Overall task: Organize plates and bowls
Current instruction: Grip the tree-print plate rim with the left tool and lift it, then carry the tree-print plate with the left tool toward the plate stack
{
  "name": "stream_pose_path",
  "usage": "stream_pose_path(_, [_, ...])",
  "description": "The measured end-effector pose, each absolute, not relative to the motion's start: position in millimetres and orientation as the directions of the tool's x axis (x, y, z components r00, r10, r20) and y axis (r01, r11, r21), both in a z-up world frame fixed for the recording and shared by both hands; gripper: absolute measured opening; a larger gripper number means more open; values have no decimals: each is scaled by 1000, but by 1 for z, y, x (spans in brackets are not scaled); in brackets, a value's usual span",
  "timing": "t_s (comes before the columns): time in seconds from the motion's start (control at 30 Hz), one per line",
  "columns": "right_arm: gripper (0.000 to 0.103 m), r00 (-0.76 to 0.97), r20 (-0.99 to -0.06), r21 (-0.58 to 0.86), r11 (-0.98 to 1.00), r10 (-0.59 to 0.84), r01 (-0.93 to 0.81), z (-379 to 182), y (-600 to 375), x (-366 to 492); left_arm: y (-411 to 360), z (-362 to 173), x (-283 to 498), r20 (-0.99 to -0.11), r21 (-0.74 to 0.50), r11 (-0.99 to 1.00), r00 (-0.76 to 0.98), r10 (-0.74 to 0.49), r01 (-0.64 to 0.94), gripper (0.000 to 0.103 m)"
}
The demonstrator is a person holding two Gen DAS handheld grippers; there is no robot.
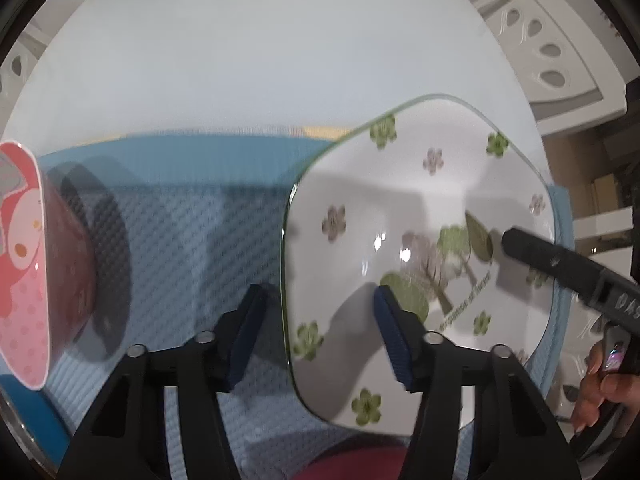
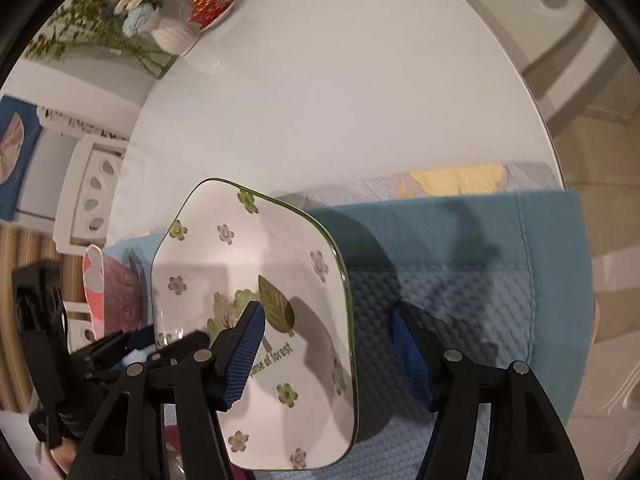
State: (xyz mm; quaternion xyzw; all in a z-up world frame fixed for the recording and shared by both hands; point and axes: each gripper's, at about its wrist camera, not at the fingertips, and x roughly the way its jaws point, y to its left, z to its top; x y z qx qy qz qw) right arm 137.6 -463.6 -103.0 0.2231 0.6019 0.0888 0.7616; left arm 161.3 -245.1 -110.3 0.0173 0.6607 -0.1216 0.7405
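A white square plate with green and purple flowers and a tree print (image 1: 416, 232) lies on the blue quilted mat (image 1: 192, 240). My left gripper (image 1: 316, 332) is open and straddles the plate's near left edge, one finger over the plate and one over the mat. My right gripper (image 2: 328, 352) is open and straddles the same plate's (image 2: 256, 280) right edge. One finger of the right gripper (image 1: 560, 264) reaches over the plate in the left wrist view. A pink cartoon bowl (image 1: 28, 264) stands at the mat's left, also showing in the right wrist view (image 2: 108, 292).
The mat lies on a round white table (image 1: 260, 60). A white vase with blue flowers (image 2: 168, 32) and a red object on a dish (image 2: 210, 6) stand at the far side. White chairs (image 1: 560, 56) ring the table. A dark red object (image 1: 352, 464) lies under my left gripper.
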Motion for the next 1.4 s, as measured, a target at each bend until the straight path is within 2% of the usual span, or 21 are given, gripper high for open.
stream_pose_path(0.13, [55, 256, -881, 434, 895, 398, 105, -103, -463, 142, -256, -111, 171, -978, -154, 960, 105, -182, 235, 44])
stream_pose_path(0.23, [42, 254, -854, 488, 868, 453, 90, -103, -464, 145, -269, -110, 172, -979, -131, 952, 115, -168, 276, 45])
stream_pose_path(0.43, [43, 241, -857, 485, 871, 456, 76, -100, -458, 144, -267, -107, 171, -975, -160, 945, 105, -196, 285, 44])
stream_pose_path(0.83, [43, 256, -830, 528, 846, 495, 75, -85, -465, 136, -263, -78, 157, -970, -115, 926, 159, -182, 358, 44])
stream_pose_path(1.1, [43, 271, -826, 517, 856, 495, 12, -63, -460, 134, -254, -58, 152, -956, -132, 921, 200, -216, 366, 44])
stream_pose_path(1.23, [43, 278, -819, 518, 855, 502, -15, -52, -456, 131, -250, -43, 144, -947, -100, 916, 246, -207, 388, 44])
stream_pose_path(1.4, [43, 286, -808, 527, 849, 515, -40, -39, -450, 126, -237, -25, 137, -929, -129, 915, 277, -246, 383, 44])
